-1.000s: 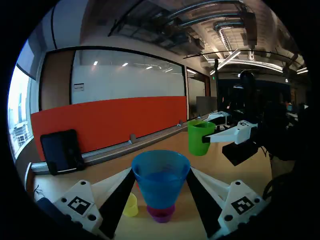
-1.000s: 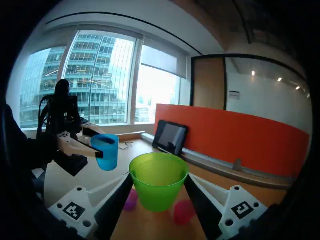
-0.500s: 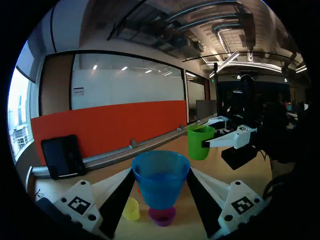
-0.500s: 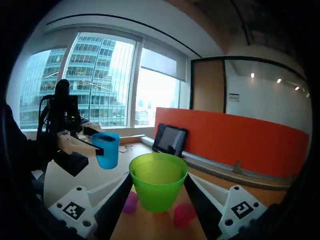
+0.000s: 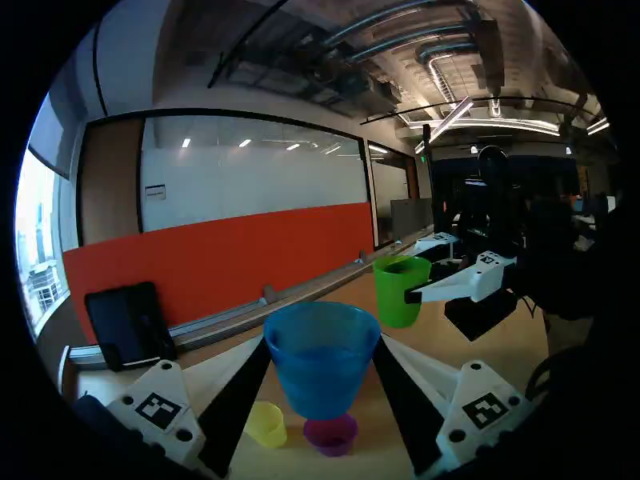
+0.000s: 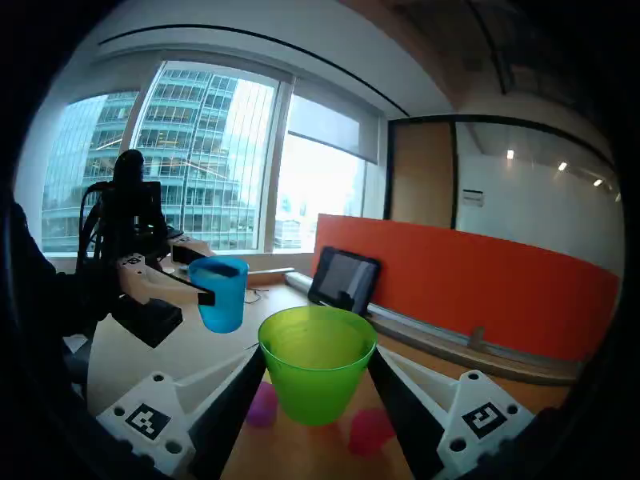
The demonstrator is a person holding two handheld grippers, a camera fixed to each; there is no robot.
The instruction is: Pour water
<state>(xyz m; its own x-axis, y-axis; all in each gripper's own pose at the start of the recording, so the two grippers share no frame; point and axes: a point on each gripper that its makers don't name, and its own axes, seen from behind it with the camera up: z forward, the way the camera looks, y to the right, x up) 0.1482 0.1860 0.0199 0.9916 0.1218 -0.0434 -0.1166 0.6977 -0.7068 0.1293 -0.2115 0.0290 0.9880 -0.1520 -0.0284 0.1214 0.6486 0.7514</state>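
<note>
Nearest to you, the fingers of your left gripper [image 5: 322, 346] are clamped on the blue cup [image 5: 322, 380]. The cup is upright, and water shows through its wall. The fingers of your right gripper [image 6: 316, 358] are clamped on the green cup [image 6: 316, 384], which is also upright. Just below the blue cup, a small yellow cup [image 5: 266, 423] and a small purple cup [image 5: 330, 434] stand on the counter [image 5: 496, 352]. Both held cups are above the counter and apart from each other. At the far edge of the counter, a dark tablet [image 5: 130, 324] leans against the orange panel [image 5: 232, 256].
</note>
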